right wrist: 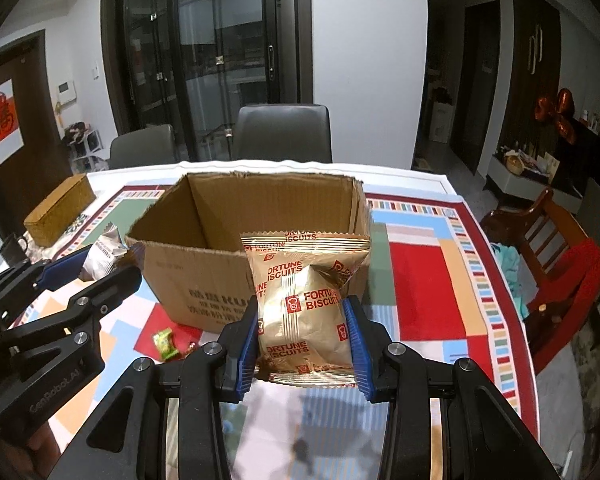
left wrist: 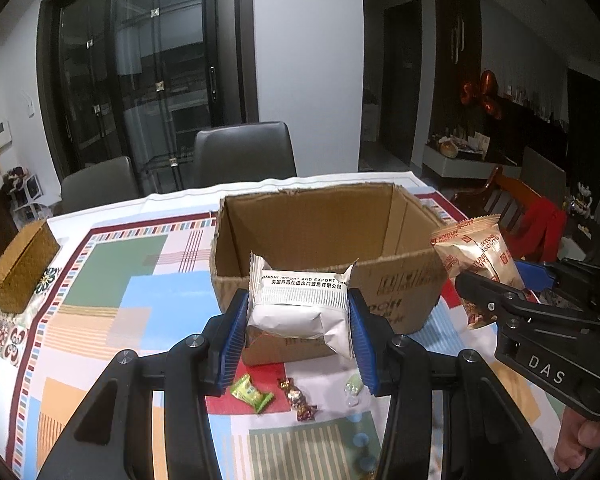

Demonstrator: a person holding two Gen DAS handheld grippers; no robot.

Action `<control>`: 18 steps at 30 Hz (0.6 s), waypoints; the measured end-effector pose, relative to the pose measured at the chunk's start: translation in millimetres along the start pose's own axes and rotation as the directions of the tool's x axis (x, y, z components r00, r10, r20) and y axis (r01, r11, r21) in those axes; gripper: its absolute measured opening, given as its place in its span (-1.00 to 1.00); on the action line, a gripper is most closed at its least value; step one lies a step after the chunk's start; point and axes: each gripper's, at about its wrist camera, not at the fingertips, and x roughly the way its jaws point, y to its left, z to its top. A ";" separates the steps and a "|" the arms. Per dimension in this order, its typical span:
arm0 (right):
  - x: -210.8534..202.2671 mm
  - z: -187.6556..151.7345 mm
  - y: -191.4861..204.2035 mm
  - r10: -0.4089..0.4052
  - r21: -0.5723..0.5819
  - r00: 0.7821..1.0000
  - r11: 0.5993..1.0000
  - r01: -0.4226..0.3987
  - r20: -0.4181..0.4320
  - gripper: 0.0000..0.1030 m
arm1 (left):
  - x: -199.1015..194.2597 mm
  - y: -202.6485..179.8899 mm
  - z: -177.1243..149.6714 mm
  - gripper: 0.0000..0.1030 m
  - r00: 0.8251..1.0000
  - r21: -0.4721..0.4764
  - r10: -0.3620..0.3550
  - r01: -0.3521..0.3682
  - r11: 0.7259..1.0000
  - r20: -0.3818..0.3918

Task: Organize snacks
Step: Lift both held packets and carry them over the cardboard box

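At the box's (right wrist: 204, 256) six o'clock edge, each gripper pinches a puffy pack, left (left wrist: 298, 312) white (left wrist: 300, 308), right (right wrist: 304, 332) gold (right wrist: 304, 312); either could slip or snag the rim.

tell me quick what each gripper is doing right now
left gripper: closed on the white snack packet
right gripper: closed on the gold biscuit packet
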 end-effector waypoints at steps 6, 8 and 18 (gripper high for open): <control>-2.1 10.4 -0.3 -0.004 -0.001 1.000 1.000 0.004 0.022 -0.20 | 1.3 3.0 12.4 -0.08 1.000 0.000 0.001 -0.001 1.000 0.021; -2.3 14.7 -1.3 -0.002 0.001 1.000 1.000 0.002 0.028 -0.20 | 2.6 4.1 16.6 -0.08 1.000 0.003 0.002 -0.002 1.000 0.029; 4.7 33.3 -3.7 0.000 0.007 0.999 1.000 0.000 0.051 -0.20 | 14.3 9.9 35.4 -0.08 0.999 0.004 0.001 -0.001 1.000 0.043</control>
